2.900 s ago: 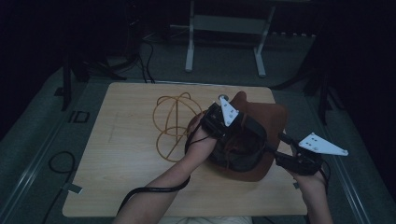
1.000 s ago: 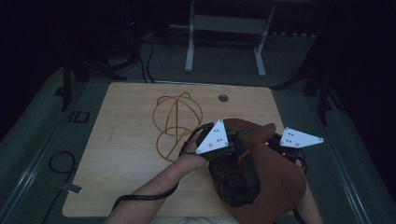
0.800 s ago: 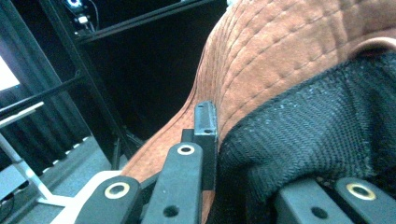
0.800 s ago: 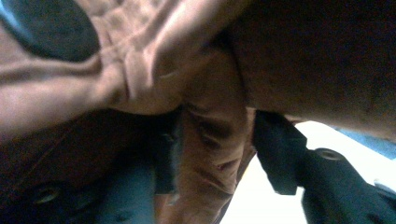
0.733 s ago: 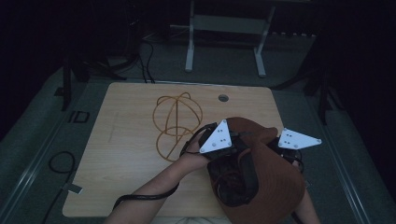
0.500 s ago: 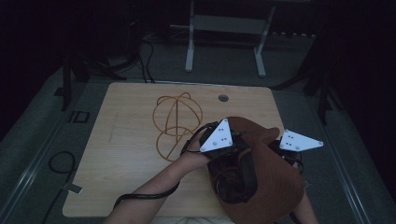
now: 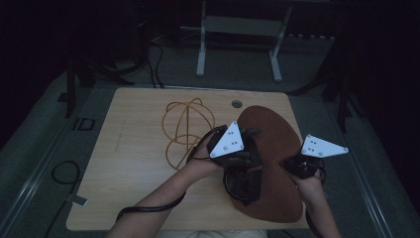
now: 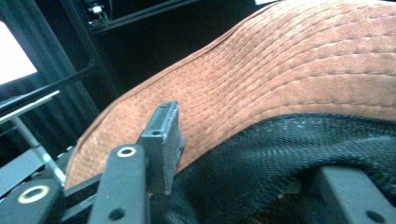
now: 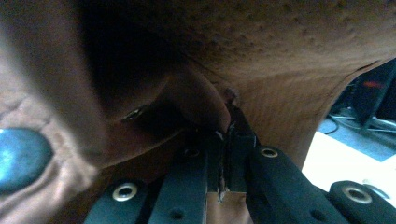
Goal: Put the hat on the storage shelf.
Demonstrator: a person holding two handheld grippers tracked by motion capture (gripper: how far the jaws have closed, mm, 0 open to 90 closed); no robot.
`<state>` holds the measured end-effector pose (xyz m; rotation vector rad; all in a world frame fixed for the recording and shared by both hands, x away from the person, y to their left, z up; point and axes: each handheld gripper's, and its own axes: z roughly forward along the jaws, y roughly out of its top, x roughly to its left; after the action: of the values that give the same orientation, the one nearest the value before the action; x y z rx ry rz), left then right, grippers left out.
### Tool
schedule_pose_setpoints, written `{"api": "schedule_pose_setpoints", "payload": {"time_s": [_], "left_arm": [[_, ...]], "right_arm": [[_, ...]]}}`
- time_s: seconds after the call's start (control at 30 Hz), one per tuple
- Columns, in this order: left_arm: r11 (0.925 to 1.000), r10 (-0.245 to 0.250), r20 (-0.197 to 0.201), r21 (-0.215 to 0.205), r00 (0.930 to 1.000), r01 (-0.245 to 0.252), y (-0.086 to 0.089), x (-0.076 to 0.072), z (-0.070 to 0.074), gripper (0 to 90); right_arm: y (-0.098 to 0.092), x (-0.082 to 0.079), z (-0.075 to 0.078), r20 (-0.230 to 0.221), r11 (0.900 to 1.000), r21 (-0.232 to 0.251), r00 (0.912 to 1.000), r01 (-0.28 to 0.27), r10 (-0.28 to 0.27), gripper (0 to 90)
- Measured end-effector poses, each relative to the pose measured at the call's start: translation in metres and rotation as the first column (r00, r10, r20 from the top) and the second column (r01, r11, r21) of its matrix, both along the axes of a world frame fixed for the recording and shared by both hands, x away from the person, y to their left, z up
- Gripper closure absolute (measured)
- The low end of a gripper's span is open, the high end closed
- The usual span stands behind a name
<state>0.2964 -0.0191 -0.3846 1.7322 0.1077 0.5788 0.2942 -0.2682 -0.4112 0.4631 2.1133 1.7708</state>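
Note:
A brown suede hat (image 7: 277, 148) with a wide brim lies upside down over the right part of the wooden table (image 7: 133, 163), its black lining (image 7: 242, 183) facing up. My left gripper (image 7: 241, 161) reaches into the hat from the left. In the left gripper view its jaws hold a bunch of the black lining (image 8: 280, 154), with the stitched brim (image 8: 289, 70) rising behind. My right gripper (image 7: 293, 166) is at the brim's right side. In the right gripper view its jaws (image 9: 229, 135) are pinched together on the thin brown brim edge (image 9: 280, 84).
An orange-brown cord (image 7: 185, 126) lies in loose loops on the table, left of the hat. A round cable hole (image 7: 236, 104) sits near the far edge. A metal stand (image 7: 237, 39) is on the floor behind the table. The hat's brim hangs near the front right edge.
The hat came down from a raised hold toward the table's front. In the last half second it shifted back onto the table and lies flatter, both grippers still holding it.

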Motion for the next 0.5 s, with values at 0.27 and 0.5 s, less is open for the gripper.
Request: {"api": "schedule_pose_setpoints", "payload": {"time_s": [0.27, 0.5], "left_arm": [[0.9984, 0.056, -0.038, 0.012, 0.9977, -0.056, 0.008, -0.002, 0.003, 34.9], [0.9949, 0.093, -0.049, 0.044, 0.9944, -0.091, 0.019, -0.002, 0.007, 29.5]], "right_arm": [[0.007, 0.000, 0.001, 0.004, 1.000, -0.018, 0.9999, -0.012, 0.012, 87.8], [-0.001, 0.001, 0.004, -0.001, 1.000, 0.011, 1.0000, 0.009, -0.009, 87.8]]}}
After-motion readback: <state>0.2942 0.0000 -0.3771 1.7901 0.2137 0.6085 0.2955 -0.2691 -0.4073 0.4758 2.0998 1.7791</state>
